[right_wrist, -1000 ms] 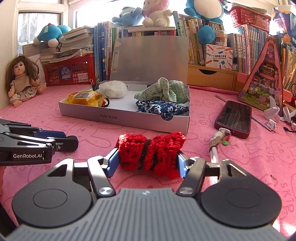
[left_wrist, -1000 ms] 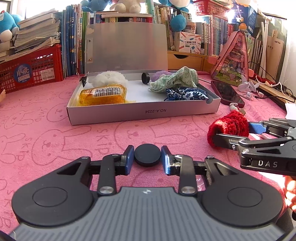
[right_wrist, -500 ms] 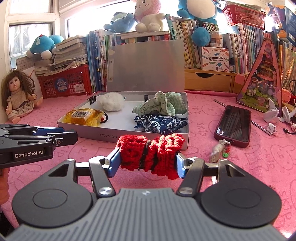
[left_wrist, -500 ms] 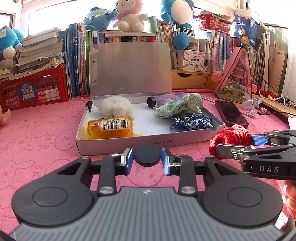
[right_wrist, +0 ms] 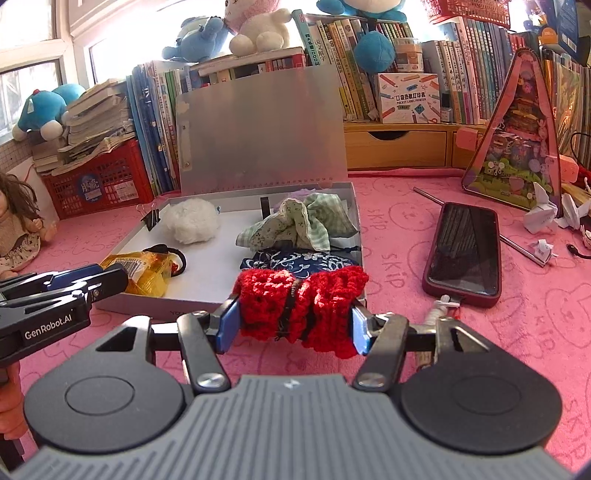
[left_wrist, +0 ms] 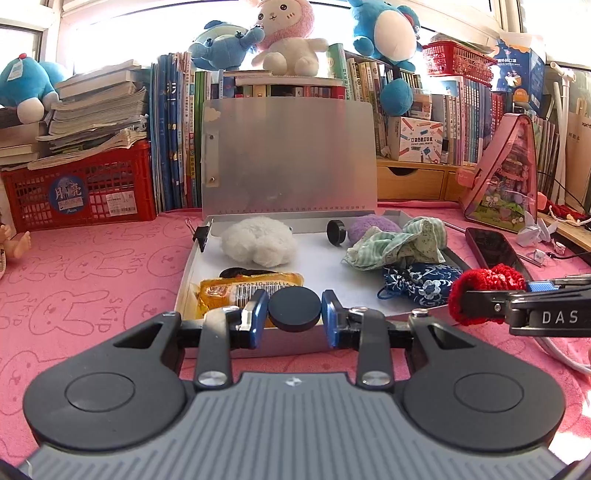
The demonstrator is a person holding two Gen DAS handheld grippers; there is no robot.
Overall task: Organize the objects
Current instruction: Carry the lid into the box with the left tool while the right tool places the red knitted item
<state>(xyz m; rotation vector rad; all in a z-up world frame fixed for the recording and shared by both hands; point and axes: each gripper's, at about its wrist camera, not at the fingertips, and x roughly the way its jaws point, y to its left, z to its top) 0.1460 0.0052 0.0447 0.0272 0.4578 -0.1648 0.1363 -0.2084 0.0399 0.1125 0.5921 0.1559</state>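
Over the near edge of the open grey box [left_wrist: 221, 350], I am bringing both tools in higher and closer than a second ago: my left gripper [left_wrist: 294, 318] is clamping a black disc [left_wrist: 294, 309], and my right gripper [right_wrist: 291, 325] is gripping a red knitted bundle [right_wrist: 301, 306], so both are probably about to be released inside. Below, a pink rabbit-print cloth [left_wrist: 92, 280] is covering the table, with crowded bookshelves [right_wrist: 369, 92] and plush toys [left_wrist: 288, 33] behind.
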